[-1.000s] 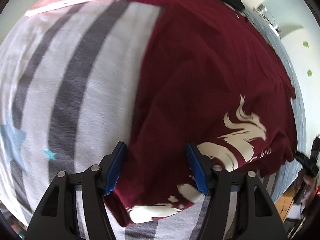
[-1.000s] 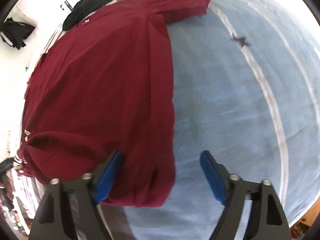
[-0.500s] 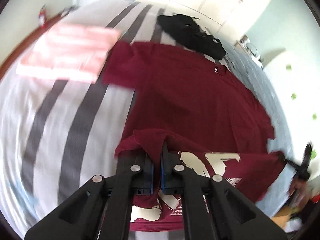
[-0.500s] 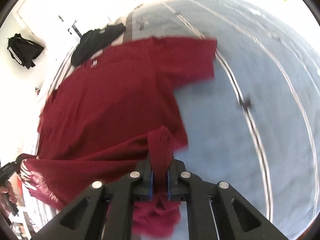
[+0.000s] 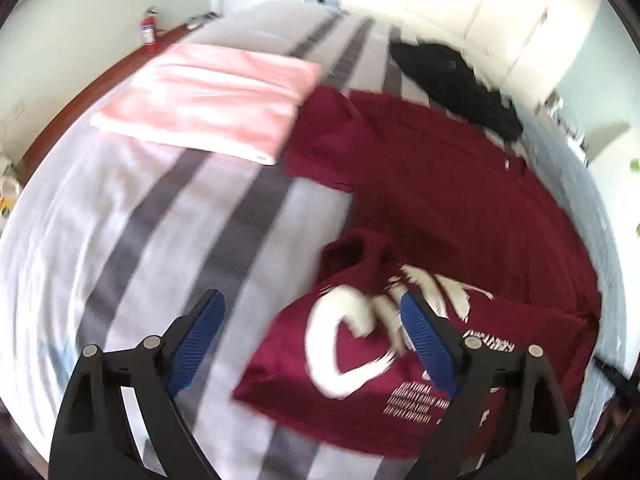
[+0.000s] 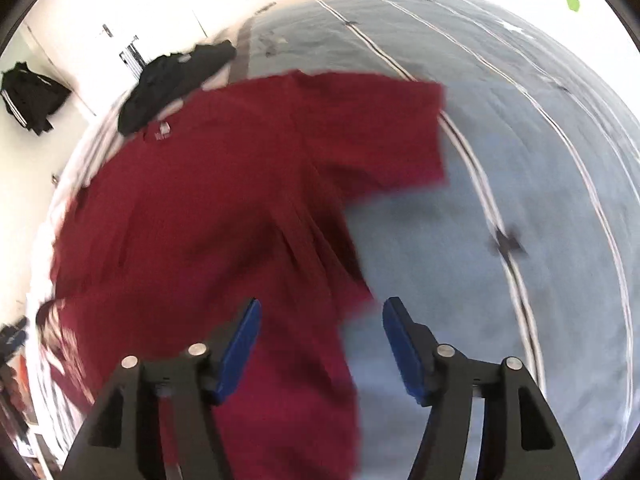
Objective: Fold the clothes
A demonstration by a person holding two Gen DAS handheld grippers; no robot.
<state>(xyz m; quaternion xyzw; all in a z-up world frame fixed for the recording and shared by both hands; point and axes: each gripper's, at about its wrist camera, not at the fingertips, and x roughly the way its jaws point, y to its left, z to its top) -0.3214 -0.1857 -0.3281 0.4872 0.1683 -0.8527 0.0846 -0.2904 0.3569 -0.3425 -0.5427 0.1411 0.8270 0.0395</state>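
Left wrist view, left gripper [image 5: 310, 330] tilted downward, jaws opening (nothing gripped)

Bedroom in a home. A wide bed [image 5: 120, 240] fills both views, its cover white with grey stripes on the left, blue-grey with thin lines on the right. Clothes lie on it. White wardrobe doors [image 5: 516, 12] stand at the far wall; a red fire extinguisher [image 5: 148, 32] stands far left.

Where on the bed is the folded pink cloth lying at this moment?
In the left wrist view, the folded pink cloth lies upper left on the striped bed cover, its right edge against the maroon T-shirt sleeve.
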